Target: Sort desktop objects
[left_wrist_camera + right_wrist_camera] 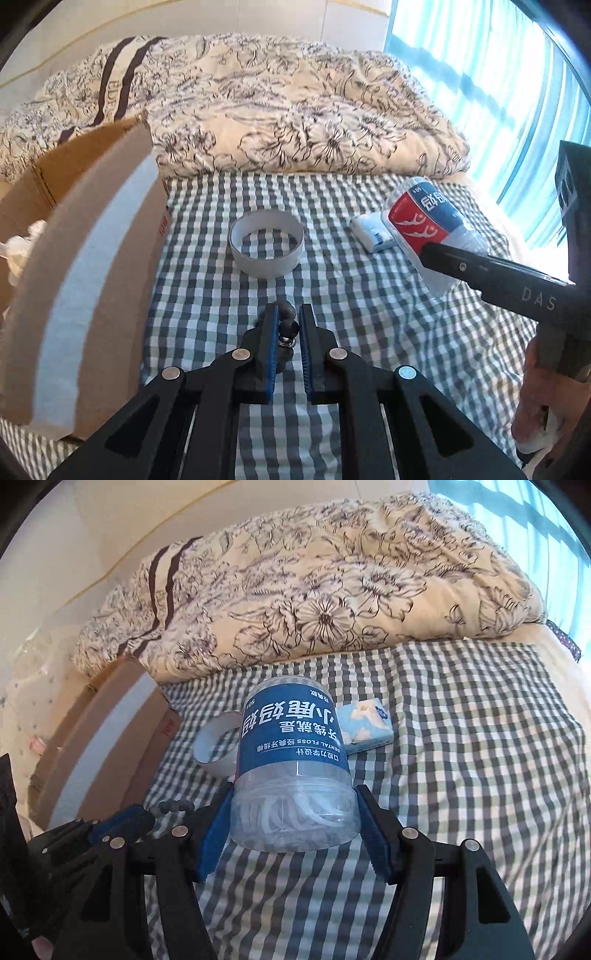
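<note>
Dental floss jar (293,771): keep clamped in right gripper (295,834), carry level to cardboard box (85,258). Left gripper (288,332): pinching bead string (287,325).

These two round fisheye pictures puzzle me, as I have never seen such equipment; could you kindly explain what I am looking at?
No robot here: a person holds a two-finger gripper in each hand, each carrying a forward-looking camera.

In the left wrist view, the left gripper is shut on a string of dark beads. The right gripper, seen in its own view, clamps a clear dental floss jar lifted above the bed.

Lying on the checked sheet: a white tape ring and a small tissue pack. A cardboard box stands at the left, and a floral duvet is bunched behind.
</note>
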The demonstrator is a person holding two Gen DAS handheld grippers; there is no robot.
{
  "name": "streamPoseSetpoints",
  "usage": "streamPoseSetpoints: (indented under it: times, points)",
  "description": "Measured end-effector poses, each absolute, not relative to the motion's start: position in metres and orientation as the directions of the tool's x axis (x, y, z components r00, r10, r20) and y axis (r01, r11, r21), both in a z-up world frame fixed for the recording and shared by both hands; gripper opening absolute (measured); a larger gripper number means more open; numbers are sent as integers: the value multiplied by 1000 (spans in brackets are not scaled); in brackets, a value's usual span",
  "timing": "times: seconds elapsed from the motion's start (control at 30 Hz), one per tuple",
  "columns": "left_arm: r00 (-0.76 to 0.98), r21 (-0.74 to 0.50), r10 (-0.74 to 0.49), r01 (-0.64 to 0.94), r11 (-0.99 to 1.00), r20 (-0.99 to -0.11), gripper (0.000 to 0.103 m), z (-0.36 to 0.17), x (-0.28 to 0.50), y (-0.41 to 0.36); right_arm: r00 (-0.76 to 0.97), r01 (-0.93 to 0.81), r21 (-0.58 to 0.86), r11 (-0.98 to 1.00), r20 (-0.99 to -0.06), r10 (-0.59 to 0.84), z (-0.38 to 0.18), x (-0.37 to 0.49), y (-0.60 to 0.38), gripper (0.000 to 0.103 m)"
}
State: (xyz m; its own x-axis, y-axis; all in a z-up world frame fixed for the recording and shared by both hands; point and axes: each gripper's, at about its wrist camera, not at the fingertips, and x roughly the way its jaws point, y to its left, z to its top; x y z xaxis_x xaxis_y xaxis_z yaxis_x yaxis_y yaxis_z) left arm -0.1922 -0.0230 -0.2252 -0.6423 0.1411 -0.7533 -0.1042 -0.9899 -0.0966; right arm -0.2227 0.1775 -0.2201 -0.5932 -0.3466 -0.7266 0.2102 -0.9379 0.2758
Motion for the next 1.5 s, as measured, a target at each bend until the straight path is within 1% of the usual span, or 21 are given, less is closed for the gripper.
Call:
streamPoseSetpoints:
  times: [0.47, 0.67, 1.5]
  points:
    - [-704, -94, 141, -105, -990, -696, 10, -175, -148, -21, -665, 212, 270, -939, -664, -341, -165, -162, 189, 64]
    - [-735, -96, 124, -81, -992, -667, 10, -153, -132, -26, -689, 217, 258, -942, -643, -335, -143, -138, 192, 64]
    - [-857, -82, 131, -103, -991, -498, 11, -54, -56, -28, -782, 265, 179, -948, -535, -319, -63, -50, 181, 64]
